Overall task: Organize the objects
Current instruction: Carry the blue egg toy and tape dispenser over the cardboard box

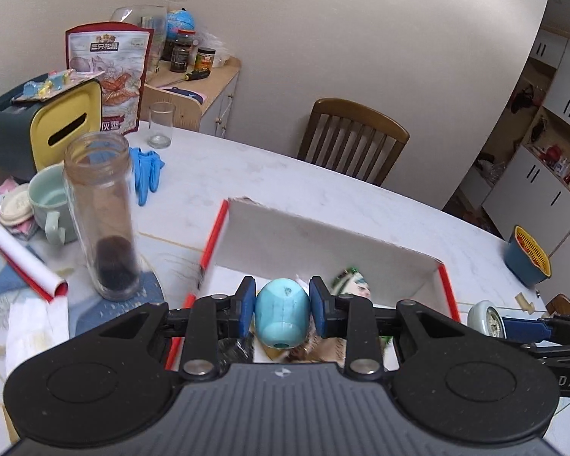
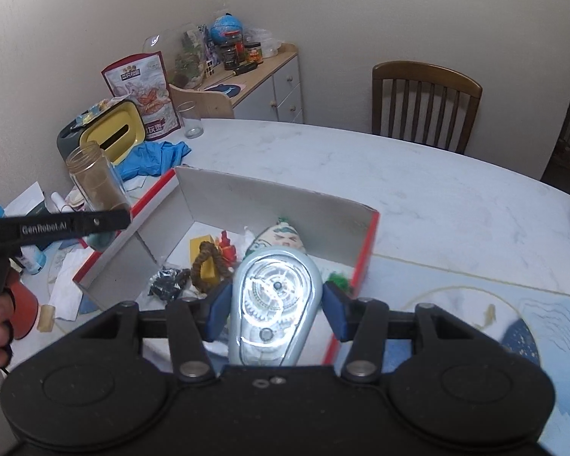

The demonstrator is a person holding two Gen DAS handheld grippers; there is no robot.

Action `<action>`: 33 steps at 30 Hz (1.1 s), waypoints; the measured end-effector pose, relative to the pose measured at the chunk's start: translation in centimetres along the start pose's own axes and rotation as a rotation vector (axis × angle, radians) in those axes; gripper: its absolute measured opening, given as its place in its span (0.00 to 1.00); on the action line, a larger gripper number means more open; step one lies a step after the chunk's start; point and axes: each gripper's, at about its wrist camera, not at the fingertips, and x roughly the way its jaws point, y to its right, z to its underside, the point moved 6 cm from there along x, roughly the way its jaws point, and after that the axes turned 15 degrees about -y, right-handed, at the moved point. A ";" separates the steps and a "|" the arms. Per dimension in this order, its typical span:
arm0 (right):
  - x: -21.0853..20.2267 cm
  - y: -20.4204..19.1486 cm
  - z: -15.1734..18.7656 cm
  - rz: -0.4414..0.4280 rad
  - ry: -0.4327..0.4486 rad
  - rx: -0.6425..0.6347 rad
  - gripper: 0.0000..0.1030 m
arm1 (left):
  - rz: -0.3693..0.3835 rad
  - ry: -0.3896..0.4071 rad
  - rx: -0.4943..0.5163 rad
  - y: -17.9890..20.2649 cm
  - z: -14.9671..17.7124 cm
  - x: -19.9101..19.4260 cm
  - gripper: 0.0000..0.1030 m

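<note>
My left gripper [image 1: 282, 306] is shut on a light blue egg-shaped object [image 1: 282, 313], held over the open red-edged cardboard box [image 1: 323, 239]. My right gripper [image 2: 275, 304] is shut on a pale blue clear-faced gadget with gears [image 2: 273, 304], held over the same box [image 2: 269, 197]. The gadget also shows at the right of the left wrist view [image 1: 486, 317]. Inside the box lie a painted figure [image 2: 283, 237], a yellow block [image 2: 201, 250], a brown rope ring [image 2: 205, 266], red and green bits and a black crumpled item [image 2: 169, 283].
A tall glass jar [image 1: 102, 212] stands left of the box, with a green mug [image 1: 51, 205], blue gloves [image 1: 146, 171], a glass tumbler [image 1: 161, 125], a yellow tissue box [image 1: 66, 123] and a snack bag [image 1: 108, 72]. A wooden chair [image 1: 353, 140] stands behind the table. A blue-yellow basket [image 1: 528, 254] sits right.
</note>
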 end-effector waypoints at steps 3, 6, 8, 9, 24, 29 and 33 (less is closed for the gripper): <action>1.3 -0.3 -0.7 0.006 -0.017 -0.006 0.49 | -0.005 -0.007 0.026 0.1 -0.6 0.8 0.29; 2.5 -0.5 -1.3 0.012 -0.027 -0.009 0.49 | 0.002 -0.035 0.041 0.6 -0.8 2.2 0.29; 3.4 -0.6 -1.7 0.011 -0.034 -0.011 0.49 | 0.004 -0.051 0.058 1.0 -1.0 3.3 0.29; 3.9 -0.7 -1.9 0.011 -0.039 -0.013 0.49 | 0.009 -0.062 0.066 1.3 -1.2 3.9 0.29; 10.1 -3.3 -3.2 0.025 -0.127 -0.084 0.48 | -0.035 -0.176 0.190 4.0 -3.6 11.5 0.29; 11.0 -4.0 -2.4 0.036 -0.147 -0.120 0.48 | -0.046 -0.222 0.235 4.5 -3.2 13.1 0.29; 11.6 -4.3 -2.0 0.043 -0.164 -0.139 0.48 | -0.051 -0.250 0.267 5.0 -2.8 14.0 0.29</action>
